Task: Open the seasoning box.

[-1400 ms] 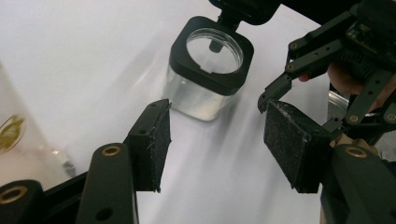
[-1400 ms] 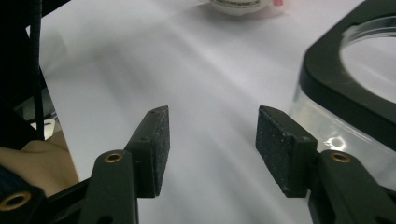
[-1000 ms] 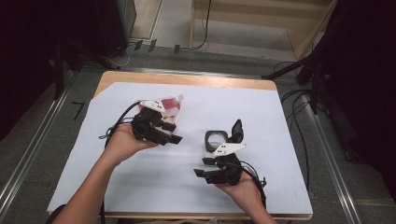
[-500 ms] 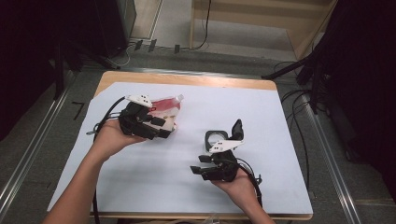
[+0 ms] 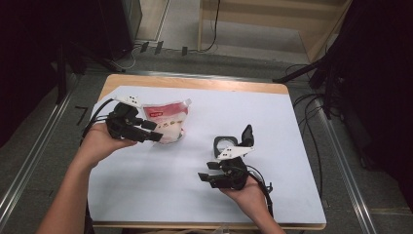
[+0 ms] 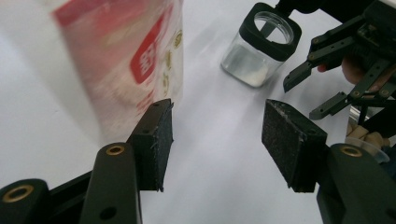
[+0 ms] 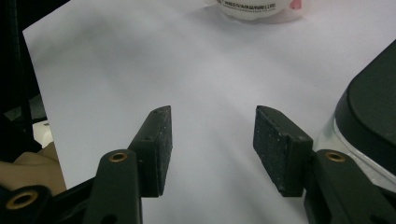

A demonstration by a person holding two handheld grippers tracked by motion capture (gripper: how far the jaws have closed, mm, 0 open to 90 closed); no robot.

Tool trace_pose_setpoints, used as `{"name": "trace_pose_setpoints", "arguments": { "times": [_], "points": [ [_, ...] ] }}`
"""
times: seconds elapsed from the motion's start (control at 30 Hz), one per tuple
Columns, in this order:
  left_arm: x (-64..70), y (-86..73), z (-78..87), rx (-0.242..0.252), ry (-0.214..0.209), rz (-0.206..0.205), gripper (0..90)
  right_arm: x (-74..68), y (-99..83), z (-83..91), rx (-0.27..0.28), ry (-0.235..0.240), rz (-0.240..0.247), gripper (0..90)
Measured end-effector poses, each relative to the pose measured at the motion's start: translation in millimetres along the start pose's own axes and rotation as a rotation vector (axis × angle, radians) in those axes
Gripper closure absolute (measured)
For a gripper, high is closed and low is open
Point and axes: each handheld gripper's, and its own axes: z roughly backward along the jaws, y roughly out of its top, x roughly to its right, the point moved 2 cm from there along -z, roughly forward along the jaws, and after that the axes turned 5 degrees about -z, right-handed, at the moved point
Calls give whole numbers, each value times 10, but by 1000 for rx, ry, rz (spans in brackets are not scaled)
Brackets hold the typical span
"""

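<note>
the left gripper stands at the near side of the red and white pouch, which is upright at the back left of the white table cover; its jaws are spread wide and nothing is between them; in the left gripper view the pouch is just beside the left pad, maybe touching it, i cannot tell because the pouch is blurred there; the right gripper is lower on the cover, near the small glass jar with the black collar, whose black lid stands open; its jaws are also spread and empty, and they point over bare cover, with the jar off to their right side.

what may go wrong, in my judgement: the pouch is soft and stands on a narrow base; if one pad pushes it before the other arrives, it can fall over or slide away, and its contents may come out if the top is open, which i cannot see; a pinch too low would only crumple the film; the jar is light, and the right gripper could knock it if the hand turns without care.
</note>
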Motion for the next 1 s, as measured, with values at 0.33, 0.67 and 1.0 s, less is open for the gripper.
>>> {"name": "trace_pose_setpoints", "arguments": {
  "times": [0.33, 0.67, 1.0],
  "points": [
    [-170, -155, 197, 16, 45, 49, 446, -2, -1, 5, 1, -3, 4, 481],
    [-289, -130, 105, 50, 100, 64, 411, -6, -14, -11, -9, -1, 10, 482],
    [-355, -11, -200, 39, 112, 66, 440, -10, -30, 0, -8, -10, 15, 485]
  ]
}}
